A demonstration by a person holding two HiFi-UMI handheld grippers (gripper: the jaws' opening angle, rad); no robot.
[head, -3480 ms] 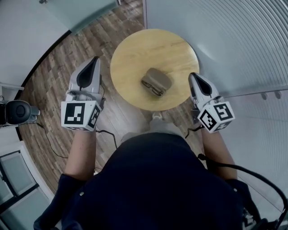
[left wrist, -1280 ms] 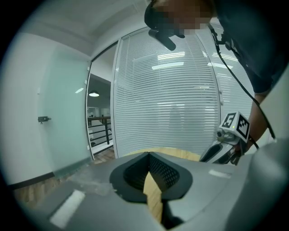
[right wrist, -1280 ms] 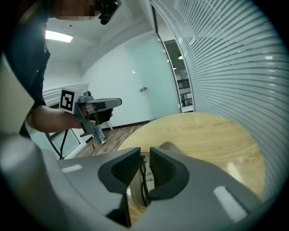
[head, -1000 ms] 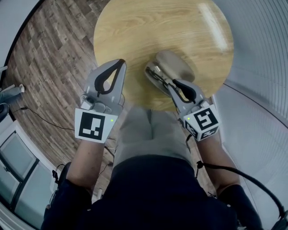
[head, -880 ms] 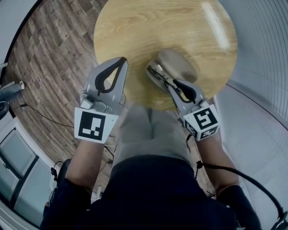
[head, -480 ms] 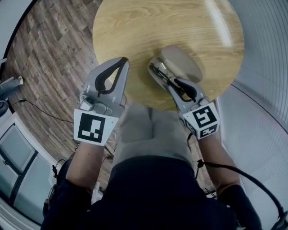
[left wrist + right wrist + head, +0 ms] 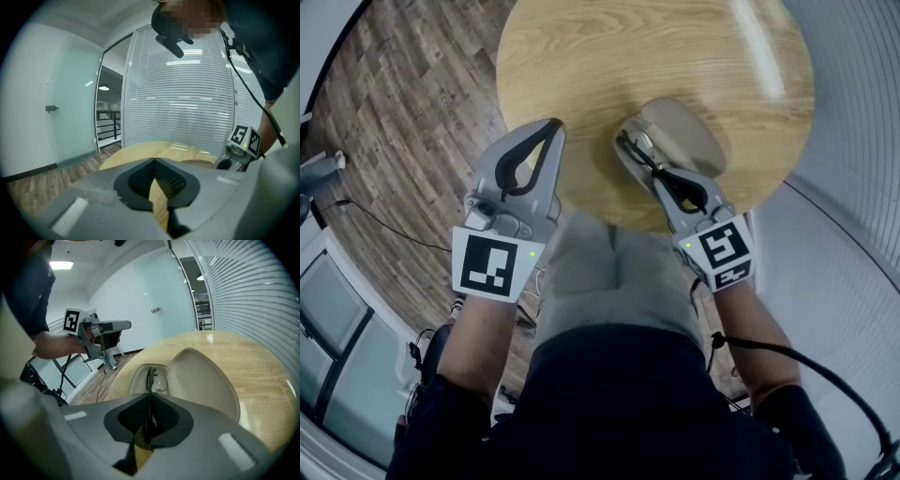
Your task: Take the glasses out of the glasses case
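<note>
An open beige glasses case (image 7: 686, 131) lies at the near side of the round wooden table (image 7: 609, 56). The black-framed glasses (image 7: 639, 152) rest in its tray (image 7: 136, 380), and the lid (image 7: 206, 380) lies open to the right. My right gripper (image 7: 662, 176) is shut on a thin black temple arm (image 7: 150, 380), which rises from the tray into the jaws (image 7: 149, 405). My left gripper (image 7: 547, 133) hovers over the table's left edge, shut and with nothing in it (image 7: 154, 162). It is apart from the case.
Wood plank floor (image 7: 403, 103) surrounds the table. A glass wall with blinds (image 7: 853, 122) runs close on the right. A black cable (image 7: 389, 246) trails on the floor at the left. The person's legs are right against the table's near edge.
Since 3.5 s ago both grippers have come in from beside the table; the right one now grips the glasses' temple at the case. In the last second almost nothing has moved.
</note>
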